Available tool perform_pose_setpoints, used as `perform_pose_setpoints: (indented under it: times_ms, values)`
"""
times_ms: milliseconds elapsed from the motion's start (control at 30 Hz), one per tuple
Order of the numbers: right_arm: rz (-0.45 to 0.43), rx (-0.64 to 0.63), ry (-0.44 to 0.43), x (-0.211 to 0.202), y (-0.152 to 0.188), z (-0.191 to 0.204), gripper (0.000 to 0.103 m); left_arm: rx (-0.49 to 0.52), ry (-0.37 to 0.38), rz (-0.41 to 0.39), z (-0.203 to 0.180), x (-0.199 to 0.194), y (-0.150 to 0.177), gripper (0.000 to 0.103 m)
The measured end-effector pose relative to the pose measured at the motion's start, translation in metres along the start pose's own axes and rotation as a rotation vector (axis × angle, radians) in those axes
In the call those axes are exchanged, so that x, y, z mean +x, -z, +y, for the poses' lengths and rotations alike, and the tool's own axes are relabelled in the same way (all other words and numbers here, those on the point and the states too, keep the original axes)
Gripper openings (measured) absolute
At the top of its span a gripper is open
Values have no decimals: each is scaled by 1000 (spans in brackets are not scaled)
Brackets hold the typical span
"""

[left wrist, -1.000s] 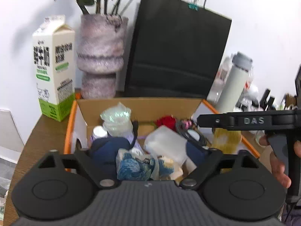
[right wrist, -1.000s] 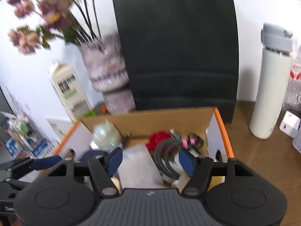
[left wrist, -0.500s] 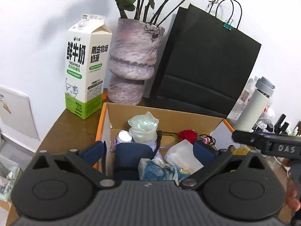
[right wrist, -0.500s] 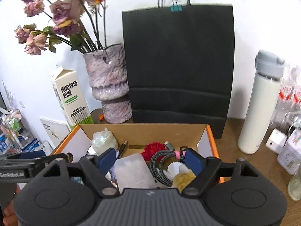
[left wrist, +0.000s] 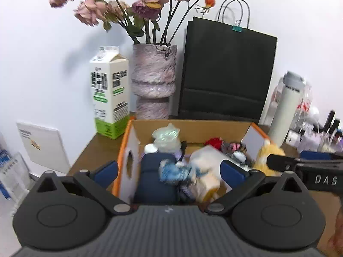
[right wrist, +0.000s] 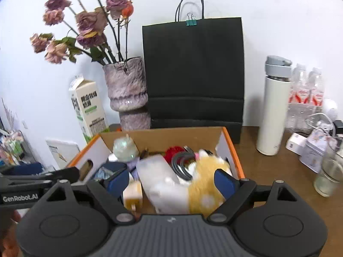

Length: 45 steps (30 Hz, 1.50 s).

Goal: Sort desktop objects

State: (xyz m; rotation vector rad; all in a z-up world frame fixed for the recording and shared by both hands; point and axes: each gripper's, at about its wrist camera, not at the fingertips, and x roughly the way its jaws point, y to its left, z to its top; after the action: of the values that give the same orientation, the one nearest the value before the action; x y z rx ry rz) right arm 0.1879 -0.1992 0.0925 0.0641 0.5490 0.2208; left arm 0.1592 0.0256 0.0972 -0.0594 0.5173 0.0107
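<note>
An orange-edged cardboard box (left wrist: 193, 126) (right wrist: 163, 135) on the wooden desk holds many small things: a navy pouch (left wrist: 154, 175), a blue patterned packet (left wrist: 175, 171), a white plastic packet (right wrist: 160, 180), a yellow plush toy (right wrist: 205, 175) (left wrist: 268, 156), a coiled grey cable (right wrist: 180, 162), a red item (left wrist: 213, 142) and a greenish wrapped object (right wrist: 124, 147). My left gripper (left wrist: 169, 171) is open above the box's near side. My right gripper (right wrist: 169, 180) is open, its fingers either side of the white packet and plush toy. Both are empty.
Behind the box stand a milk carton (left wrist: 109, 92), a purple vase of dried roses (left wrist: 153, 81) and a black paper bag (right wrist: 193, 72). A white flask (right wrist: 274, 107), a glass (right wrist: 328, 175), a charger and small items crowd the desk's right side.
Both grippers have pulled back and up from the box, so more of the wall, flowers and bag shows. Both stay open. The plush toy now shows clearly between my right fingers.
</note>
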Motion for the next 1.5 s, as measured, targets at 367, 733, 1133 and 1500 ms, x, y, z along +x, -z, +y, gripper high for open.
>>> perform_pose_setpoints:
  times_ms: [367, 733, 1133, 1500]
  values:
    - [38, -10, 17, -53, 98, 10, 86, 4, -46, 74, 5, -62, 109, 103]
    - [122, -44, 26, -84, 158, 27, 86, 25, -60, 136, 6, -91, 155, 103]
    - [170, -69, 42, -84, 175, 31, 94, 20, -79, 178, 6, -82, 166, 103]
    - [158, -69, 70, -79, 176, 32, 103, 22, -75, 182, 5, -80, 165, 103]
